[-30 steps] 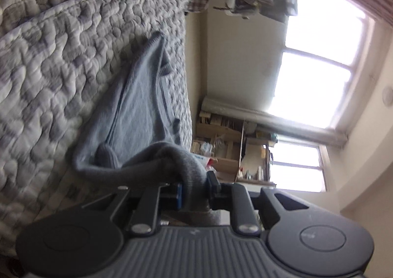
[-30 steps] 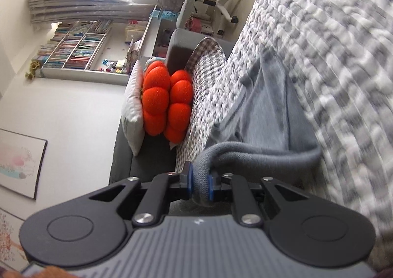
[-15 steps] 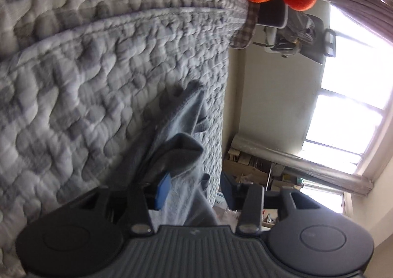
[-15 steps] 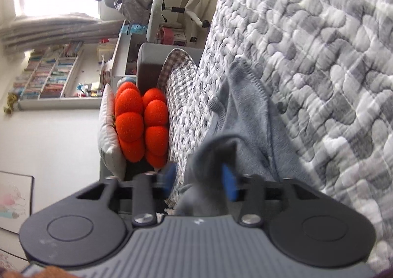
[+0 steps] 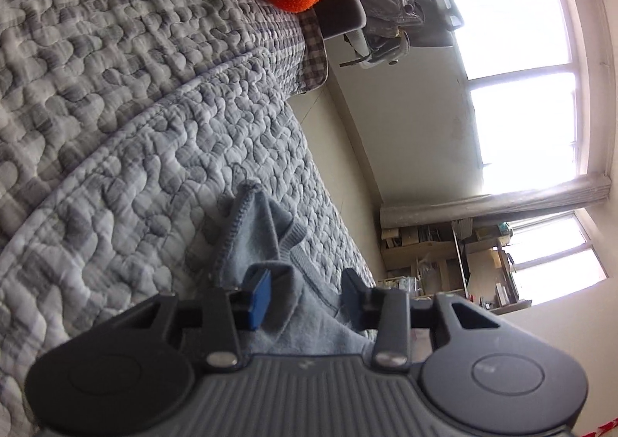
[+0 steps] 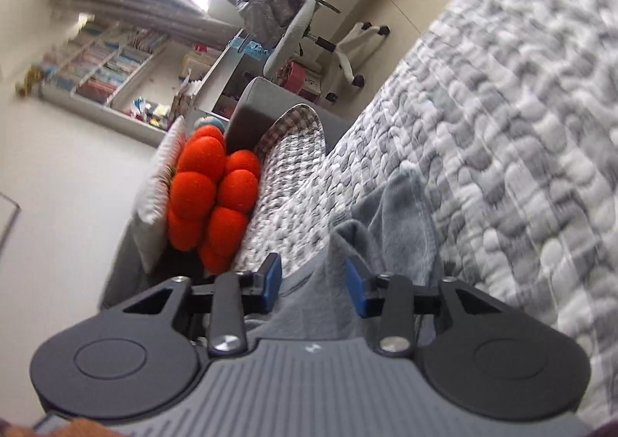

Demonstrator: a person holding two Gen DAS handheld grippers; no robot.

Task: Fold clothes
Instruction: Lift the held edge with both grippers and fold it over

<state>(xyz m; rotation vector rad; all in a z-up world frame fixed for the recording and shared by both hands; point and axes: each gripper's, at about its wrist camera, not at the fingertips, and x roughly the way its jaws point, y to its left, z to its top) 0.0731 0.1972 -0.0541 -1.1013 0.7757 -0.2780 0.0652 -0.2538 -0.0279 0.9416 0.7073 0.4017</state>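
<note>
While both jaws are closing, the left gripper (image 5: 305, 292) and right gripper (image 6: 313, 282) stand spread, pads clear of the sweater (image 5: 255, 240) lying between and ahead of them on the quilt (image 5: 116, 120), apparently laid down mid-fold.

Grey garment (image 5: 255, 240), grey-white quilt (image 5: 127, 136), orange cushion (image 6: 208, 197).

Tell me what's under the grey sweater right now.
The grey sweater lies on the quilted bedspread, visible all around it. Whatever is beneath the folded layers is covered; nothing else shows.
</note>
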